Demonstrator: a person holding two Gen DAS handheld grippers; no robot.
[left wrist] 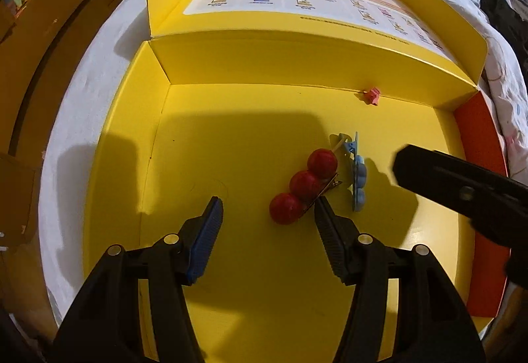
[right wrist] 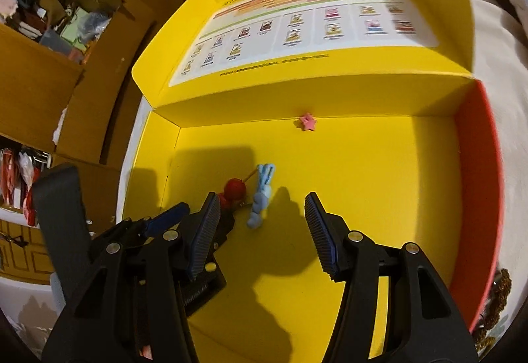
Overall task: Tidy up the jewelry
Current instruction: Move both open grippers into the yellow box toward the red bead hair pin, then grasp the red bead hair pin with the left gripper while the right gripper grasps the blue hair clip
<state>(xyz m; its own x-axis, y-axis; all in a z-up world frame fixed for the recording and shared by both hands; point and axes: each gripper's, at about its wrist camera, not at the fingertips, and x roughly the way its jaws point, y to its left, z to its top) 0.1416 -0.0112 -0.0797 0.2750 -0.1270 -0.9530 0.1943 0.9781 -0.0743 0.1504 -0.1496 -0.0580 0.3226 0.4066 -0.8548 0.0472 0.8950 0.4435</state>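
Left wrist view: the left tongs (left wrist: 268, 209) stood apart over the floor of the open yellow cardboard box (left wrist: 231, 145). A hair clip with three red balls (left wrist: 305, 185) lay at centre frame, touching the right pad; a light-blue plastic clip (left wrist: 356, 173) lay just beside it, and a small pink star charm (left wrist: 373, 95) sat at the far wall.

Right wrist view: the right tongs (right wrist: 262, 229) stood apart, empty, with the blue clip (right wrist: 260, 198) near the left pad, lower centre.
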